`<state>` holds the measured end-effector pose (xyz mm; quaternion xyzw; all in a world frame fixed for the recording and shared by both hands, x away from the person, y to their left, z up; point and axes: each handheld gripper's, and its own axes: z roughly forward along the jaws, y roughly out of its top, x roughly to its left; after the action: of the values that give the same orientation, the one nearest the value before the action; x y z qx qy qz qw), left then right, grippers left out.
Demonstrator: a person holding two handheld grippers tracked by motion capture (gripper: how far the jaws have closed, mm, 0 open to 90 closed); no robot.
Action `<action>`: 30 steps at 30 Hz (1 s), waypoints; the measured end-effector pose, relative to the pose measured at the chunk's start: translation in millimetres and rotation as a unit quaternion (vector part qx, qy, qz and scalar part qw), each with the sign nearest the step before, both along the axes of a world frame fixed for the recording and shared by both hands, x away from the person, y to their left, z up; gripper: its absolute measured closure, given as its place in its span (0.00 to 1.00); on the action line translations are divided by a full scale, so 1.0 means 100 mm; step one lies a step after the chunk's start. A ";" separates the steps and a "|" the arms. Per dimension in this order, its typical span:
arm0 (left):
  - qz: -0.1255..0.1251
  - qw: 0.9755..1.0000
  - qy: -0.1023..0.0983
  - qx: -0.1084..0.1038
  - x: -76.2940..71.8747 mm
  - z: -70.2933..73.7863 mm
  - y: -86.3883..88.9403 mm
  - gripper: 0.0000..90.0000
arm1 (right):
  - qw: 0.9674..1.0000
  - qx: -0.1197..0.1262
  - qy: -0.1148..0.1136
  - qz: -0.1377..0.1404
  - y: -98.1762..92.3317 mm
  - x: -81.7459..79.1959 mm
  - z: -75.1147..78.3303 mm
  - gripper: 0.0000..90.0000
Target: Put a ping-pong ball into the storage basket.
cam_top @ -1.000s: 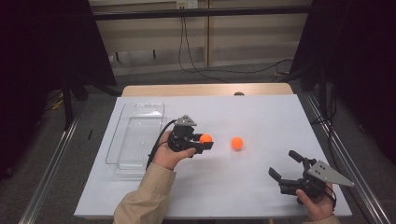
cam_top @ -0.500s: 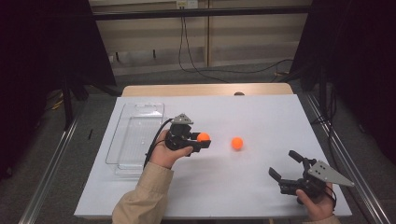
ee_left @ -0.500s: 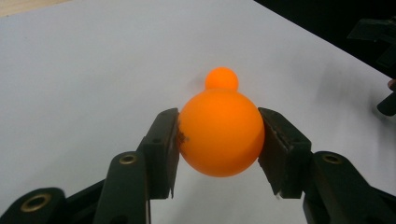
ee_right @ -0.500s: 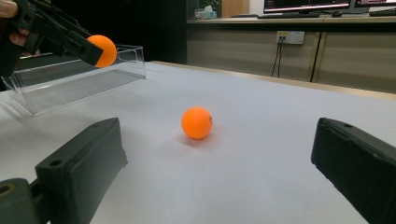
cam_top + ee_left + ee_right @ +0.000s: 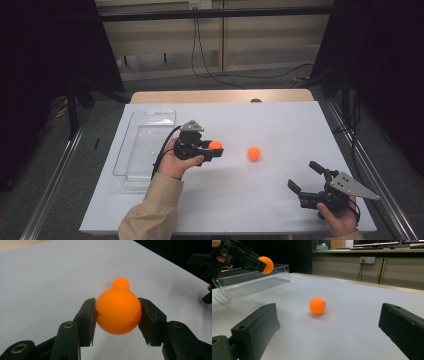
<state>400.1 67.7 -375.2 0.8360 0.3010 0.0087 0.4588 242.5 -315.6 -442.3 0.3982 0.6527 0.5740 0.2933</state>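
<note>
Left gripper view shows the left gripper (image 5: pixel 117 315) clamped on an orange ball (image 5: pixel 118 311), held above the white table (image 5: pixel 280 125). A second ball (image 5: pixel 254 153) lies just beyond on the table, and the right gripper (image 5: pixel 306 179), jaws apart, rests well off, with a clear tray (image 5: pixel 145 145) near the left hand.

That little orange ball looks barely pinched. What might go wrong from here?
The left tool grips the held ball only at its two sides, above the table; being round and smooth, it may squirt out and roll away. The clear tray has low walls, so a ball dropped into it might bounce out. The second ball lies loose on the table; a nudge from the open right tool would likely send it rolling.
</note>
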 end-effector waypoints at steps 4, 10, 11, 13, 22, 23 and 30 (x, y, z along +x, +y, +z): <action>0.003 1.000 0.001 -0.001 0.01 0.01 0.02 0.57 | 1.000 0.001 0.001 0.000 0.00 0.00 0.00 0.02; 0.009 1.000 0.002 -0.004 0.01 0.02 0.04 0.57 | 1.000 0.000 0.001 0.001 0.00 0.00 0.00 0.02; 0.009 1.000 0.003 -0.004 0.01 0.02 0.05 0.57 | 1.000 0.000 0.001 0.001 0.00 0.00 0.00 0.02; 0.009 1.000 0.003 -0.003 0.02 0.03 0.06 0.57 | 1.000 0.000 0.001 0.001 0.00 0.00 0.00 0.02; 0.014 1.000 0.004 -0.006 0.02 0.05 0.09 0.57 | 1.000 0.001 0.001 0.000 0.01 0.00 0.00 0.02; 0.014 1.000 0.005 -0.005 0.03 0.05 0.10 0.57 | 1.000 0.002 0.001 0.000 0.01 0.00 0.00 0.02; 0.017 1.000 0.006 -0.005 0.03 0.06 0.13 0.57 | 1.000 0.002 0.001 0.000 0.01 0.00 0.00 0.02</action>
<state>403.5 80.2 -368.9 0.8283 0.3183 0.0096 0.4610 242.5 -314.9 -442.3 0.3995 0.6520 0.5749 0.2913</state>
